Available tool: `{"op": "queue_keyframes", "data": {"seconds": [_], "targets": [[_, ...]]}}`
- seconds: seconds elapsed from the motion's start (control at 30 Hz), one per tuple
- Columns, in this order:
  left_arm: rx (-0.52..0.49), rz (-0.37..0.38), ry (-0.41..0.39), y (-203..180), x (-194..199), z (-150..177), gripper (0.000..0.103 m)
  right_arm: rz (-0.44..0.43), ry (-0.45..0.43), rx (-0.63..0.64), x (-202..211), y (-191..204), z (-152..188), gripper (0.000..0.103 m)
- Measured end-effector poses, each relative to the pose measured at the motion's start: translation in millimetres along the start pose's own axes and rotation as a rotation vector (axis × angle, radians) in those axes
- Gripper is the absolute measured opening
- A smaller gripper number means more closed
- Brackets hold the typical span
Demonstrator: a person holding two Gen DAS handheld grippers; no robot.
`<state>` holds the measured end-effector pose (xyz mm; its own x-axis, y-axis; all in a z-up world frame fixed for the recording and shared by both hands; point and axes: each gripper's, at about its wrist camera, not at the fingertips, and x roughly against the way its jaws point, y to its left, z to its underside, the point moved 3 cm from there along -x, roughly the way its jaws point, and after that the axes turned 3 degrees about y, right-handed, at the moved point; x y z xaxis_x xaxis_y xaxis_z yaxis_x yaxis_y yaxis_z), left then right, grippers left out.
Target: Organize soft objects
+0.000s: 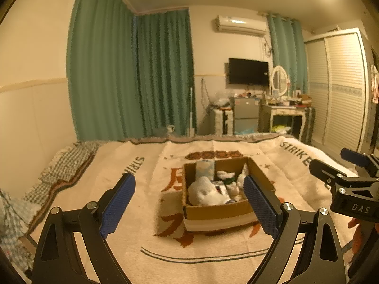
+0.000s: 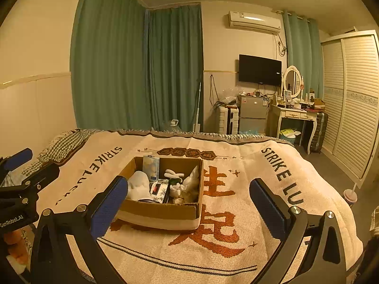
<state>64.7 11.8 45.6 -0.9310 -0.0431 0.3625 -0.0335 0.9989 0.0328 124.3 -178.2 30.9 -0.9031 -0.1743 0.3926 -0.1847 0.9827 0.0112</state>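
Observation:
A cardboard box (image 1: pixel 213 211) sits on the blanket-covered bed (image 1: pixel 132 236); it also shows in the right wrist view (image 2: pixel 161 213). Inside lie a white plush toy (image 1: pixel 203 191), a tissue pack (image 1: pixel 205 167) and several small white soft items (image 2: pixel 182 184). My left gripper (image 1: pixel 189 203) is open and empty, held just short of the box. My right gripper (image 2: pixel 187 203) is open and empty, to the right of the box. Each gripper shows at the edge of the other's view: the right one (image 1: pixel 345 184) and the left one (image 2: pixel 21 187).
A checked cloth (image 1: pixel 68 163) lies at the bed's far left. Beyond the bed stand green curtains (image 2: pixel 137 71), a dressing table (image 2: pixel 296 113), a small fridge (image 2: pixel 252 116) and a wardrobe (image 2: pixel 355 99). A cup with a straw (image 2: pixel 350 197) stands on the floor at the right.

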Motion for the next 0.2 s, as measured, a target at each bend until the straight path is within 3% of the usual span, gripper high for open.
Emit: {"op": "queue_keyframes", "data": {"seconds": [0.2], "targets": [[0.002,-0.007,0.002,0.9,-0.5,1.8,0.094,-0.001,0.000,-0.009,-0.4,-0.7,-0.4,0.103]]}}
